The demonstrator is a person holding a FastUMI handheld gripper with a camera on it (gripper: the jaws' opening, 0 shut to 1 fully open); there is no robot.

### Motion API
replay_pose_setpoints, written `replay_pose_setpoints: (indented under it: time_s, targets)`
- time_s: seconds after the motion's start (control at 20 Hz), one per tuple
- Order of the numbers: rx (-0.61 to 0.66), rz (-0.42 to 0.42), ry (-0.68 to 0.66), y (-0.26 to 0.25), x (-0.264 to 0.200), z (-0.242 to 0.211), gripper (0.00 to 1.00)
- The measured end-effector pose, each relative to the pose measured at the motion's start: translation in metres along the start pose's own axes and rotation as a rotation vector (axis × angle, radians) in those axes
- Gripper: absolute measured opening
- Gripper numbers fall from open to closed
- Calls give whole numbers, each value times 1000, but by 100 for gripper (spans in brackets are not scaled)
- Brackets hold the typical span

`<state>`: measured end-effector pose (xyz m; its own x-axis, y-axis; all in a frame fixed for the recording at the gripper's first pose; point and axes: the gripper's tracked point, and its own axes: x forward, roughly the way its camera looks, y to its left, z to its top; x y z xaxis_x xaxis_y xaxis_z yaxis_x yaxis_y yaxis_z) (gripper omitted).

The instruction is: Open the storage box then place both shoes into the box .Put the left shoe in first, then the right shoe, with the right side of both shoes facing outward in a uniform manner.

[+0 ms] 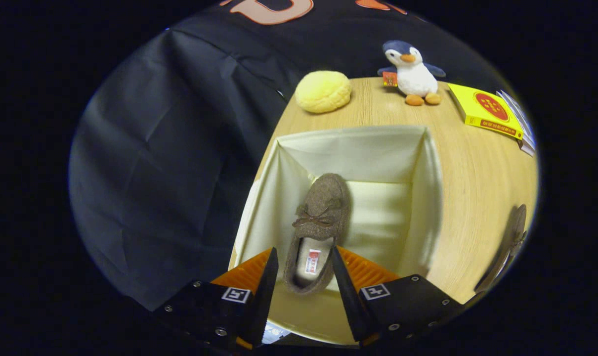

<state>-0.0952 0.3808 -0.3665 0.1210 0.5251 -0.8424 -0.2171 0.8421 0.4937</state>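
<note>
The storage box (430, 198) stands open on the wooden surface (482, 198), its pale fabric walls upright and its lining plainly visible. Inside it lies one brown shoe (319, 227) with a small bow on top, sole down on the box floor, toe pointing to the far wall and heel toward the near side; it sits in the left half of the box, near the left wall, and the right half of the floor is bare.

The gripper (304, 277) hangs over the near edge of the box with its fingers spread wide, one on either side of the shoe's heel. There is a visible gap between each finger and the shoe, so it has hold of nothing.

A second brown shoe (509, 247) lies on the surface to the right of the box, well apart from it (seen at the view's distorted rim, so its pose is hard to judge).

Beyond the box, on the far part of the surface, sit a yellow bun-shaped cushion (323, 91), a plush penguin (412, 74) to its right, and farther right a yellow book (484, 110) beside some other printed matter
</note>
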Motion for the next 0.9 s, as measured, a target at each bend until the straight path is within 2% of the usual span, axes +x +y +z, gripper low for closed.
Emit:
replay_pose_setpoints:
  time_s: [0.15, 0.35, 0.55, 0.65, 0.85, 0.9]
  targets:
    - [-41, -8, -95, -28, -40, 9, 84]
    - [-78, -63, -197, -83, -80, 7, 95]
    - [-85, -183, -214, -163, -106, -20, 96]
    - [-64, -243, -200, -218, -110, -31, 97]
    - [-24, -325, -195, -283, -131, -57, 97]
    - [-8, -342, -187, -285, -141, -73, 97]
